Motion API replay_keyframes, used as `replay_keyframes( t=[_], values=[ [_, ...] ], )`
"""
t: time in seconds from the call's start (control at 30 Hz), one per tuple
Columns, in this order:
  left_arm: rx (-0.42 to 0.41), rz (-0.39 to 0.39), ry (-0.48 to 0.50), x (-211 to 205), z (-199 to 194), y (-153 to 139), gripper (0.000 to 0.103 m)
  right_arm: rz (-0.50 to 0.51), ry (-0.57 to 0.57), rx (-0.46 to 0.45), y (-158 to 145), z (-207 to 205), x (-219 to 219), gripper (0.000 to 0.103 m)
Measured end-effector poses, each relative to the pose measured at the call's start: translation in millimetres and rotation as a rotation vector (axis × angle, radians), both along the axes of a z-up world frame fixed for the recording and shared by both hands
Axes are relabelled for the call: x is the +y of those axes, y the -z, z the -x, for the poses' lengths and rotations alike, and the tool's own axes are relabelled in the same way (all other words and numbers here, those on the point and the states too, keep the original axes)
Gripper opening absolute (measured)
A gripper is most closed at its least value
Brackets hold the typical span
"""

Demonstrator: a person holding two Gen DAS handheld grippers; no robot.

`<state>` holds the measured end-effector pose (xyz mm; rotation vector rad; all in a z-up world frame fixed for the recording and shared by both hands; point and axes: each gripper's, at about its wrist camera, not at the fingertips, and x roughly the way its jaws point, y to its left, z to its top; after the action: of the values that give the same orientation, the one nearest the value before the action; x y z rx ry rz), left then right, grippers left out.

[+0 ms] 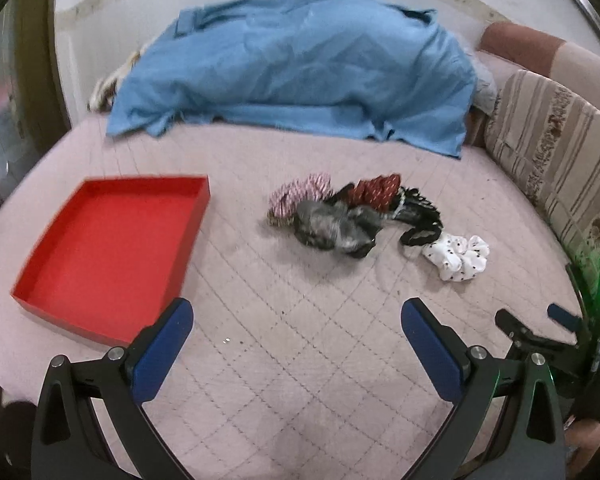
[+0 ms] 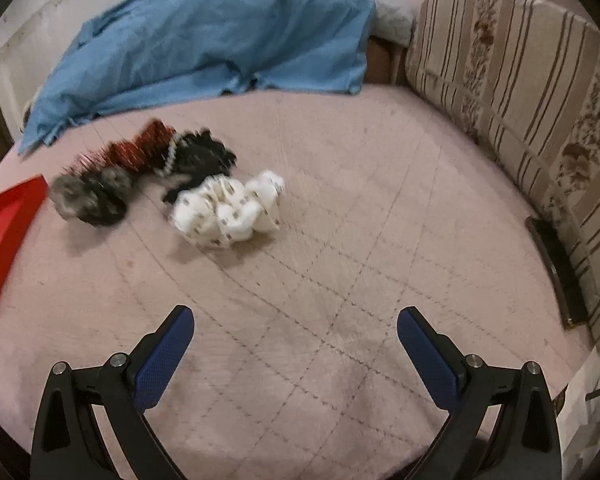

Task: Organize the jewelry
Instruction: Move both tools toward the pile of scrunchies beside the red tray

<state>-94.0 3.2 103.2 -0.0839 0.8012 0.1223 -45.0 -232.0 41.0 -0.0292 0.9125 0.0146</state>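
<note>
An empty red tray lies on the pink quilted bed, left of a heap of hair scrunchies. The heap holds a pink striped scrunchie, a grey one, a dark red one, a black one and a white dotted one. My left gripper hovers open and empty well short of the heap. In the right wrist view the white scrunchie, grey scrunchie, red scrunchie, a pearl string and the tray's corner show. My right gripper is open and empty.
A blue cloth covers a bulky pile at the back of the bed. A striped floral cushion lines the right side. A dark flat object lies against that cushion. The right gripper's body shows at the left view's right edge.
</note>
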Motion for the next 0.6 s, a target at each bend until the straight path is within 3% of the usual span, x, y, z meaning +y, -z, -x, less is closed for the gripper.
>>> replay_keyframes(
  t=[0.13,0.3,0.6],
  values=[
    [-0.05,-0.071,0.008,-6.1,14.0,-16.3,0.103,-0.003,-0.005,-0.051,-21.4,11.3,7.5,0.103],
    [-0.072,-0.023,-0.004,2.7,22.2,-27.0,0.103,-0.014,0.0,-0.087,-36.3,22.8,11.5,0.103],
    [-0.127,-0.011,-0.048,16.6,40.1,-36.9,0.103,-0.038,0.032,-0.114,-53.0,35.0,5.4,0.103]
  ],
)
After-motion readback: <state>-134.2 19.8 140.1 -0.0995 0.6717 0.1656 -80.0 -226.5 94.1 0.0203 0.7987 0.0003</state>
